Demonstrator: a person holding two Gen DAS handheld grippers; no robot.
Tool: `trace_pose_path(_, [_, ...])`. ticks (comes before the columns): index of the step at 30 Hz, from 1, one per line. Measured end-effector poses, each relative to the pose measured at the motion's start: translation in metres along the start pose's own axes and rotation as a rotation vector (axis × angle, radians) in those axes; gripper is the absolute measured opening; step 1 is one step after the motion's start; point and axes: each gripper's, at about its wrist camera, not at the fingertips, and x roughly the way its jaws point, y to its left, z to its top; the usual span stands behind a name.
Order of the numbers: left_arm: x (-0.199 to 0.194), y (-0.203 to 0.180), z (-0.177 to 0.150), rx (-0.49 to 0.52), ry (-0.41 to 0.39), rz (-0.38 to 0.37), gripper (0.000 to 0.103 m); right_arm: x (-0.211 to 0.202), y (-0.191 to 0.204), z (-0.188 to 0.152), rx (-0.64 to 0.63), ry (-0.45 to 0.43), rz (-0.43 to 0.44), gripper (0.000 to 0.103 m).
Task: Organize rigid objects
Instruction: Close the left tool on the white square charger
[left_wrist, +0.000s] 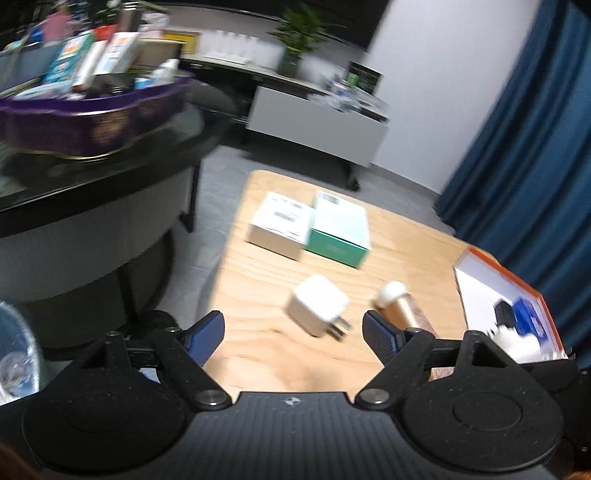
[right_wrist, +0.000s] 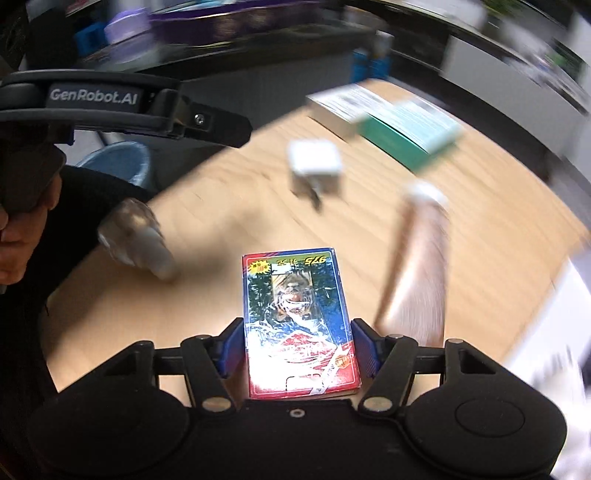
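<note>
My left gripper (left_wrist: 293, 326) is open and empty above the near edge of the wooden table (left_wrist: 258, 280). Ahead of it lie a white plug charger (left_wrist: 319, 306) and a gold tube with a white cap (left_wrist: 400, 304), close to the right finger. Further back lie a white box (left_wrist: 282, 225) and a green box (left_wrist: 340, 229), side by side. My right gripper (right_wrist: 297, 349) is shut on a blue and red card box (right_wrist: 297, 321), held above the table. The right wrist view also shows the charger (right_wrist: 314, 160), the tube (right_wrist: 417, 266), both boxes and a clear wrapped item (right_wrist: 135, 236).
A white tray with an orange rim (left_wrist: 517, 314) holding small items sits at the table's right. A black desk at left carries a purple tray (left_wrist: 92, 122) full of boxes. A blue bin (left_wrist: 14, 354) stands at lower left. Blue curtain at right.
</note>
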Motion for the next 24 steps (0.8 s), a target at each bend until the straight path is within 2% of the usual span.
trace_pose_path(3, [0.011, -0.010, -0.002, 0.018, 0.022, 0.000, 0.084, 0.000, -0.004, -0.006, 0.051, -0.028, -0.016, 0.083])
trace_pose_path(4, [0.014, -0.012, -0.003, 0.021, 0.028, -0.002, 0.084, 0.001, -0.002, -0.006, 0.069, -0.044, -0.014, 0.082])
trace_pose_path(5, [0.016, -0.015, -0.003, 0.027, 0.033, -0.002, 0.084, 0.000, -0.001, -0.006, 0.072, -0.068, -0.015, 0.072])
trace_pose_path(6, [0.018, -0.019, -0.003, 0.039, 0.036, -0.006, 0.084, -0.001, 0.002, -0.007, 0.075, -0.087, -0.032, 0.071])
trace_pose_path(9, [0.025, -0.028, -0.004, 0.091, 0.045, 0.026, 0.085, -0.007, -0.002, -0.015, 0.135, -0.116, -0.056, 0.071])
trace_pose_path(14, [0.049, -0.027, 0.000, 0.113, 0.070, 0.090, 0.089, -0.029, -0.023, -0.032, 0.244, -0.147, -0.051, 0.071])
trace_pose_path(20, [0.082, -0.029, 0.007, 0.176, 0.115, 0.100, 0.091, -0.043, -0.036, -0.042, 0.305, -0.189, -0.064, 0.071])
trace_pose_path(22, [0.088, -0.033, 0.008, 0.213, 0.110, 0.115, 0.088, -0.045, -0.040, -0.043, 0.320, -0.202, -0.067, 0.071])
trace_pose_path(23, [0.090, -0.034, 0.008, 0.227, 0.106, 0.113, 0.082, -0.047, -0.041, -0.043, 0.327, -0.209, -0.068, 0.071])
trace_pose_path(24, [0.090, -0.036, 0.008, 0.242, 0.094, 0.110, 0.066, -0.049, -0.042, -0.044, 0.335, -0.215, -0.069, 0.071])
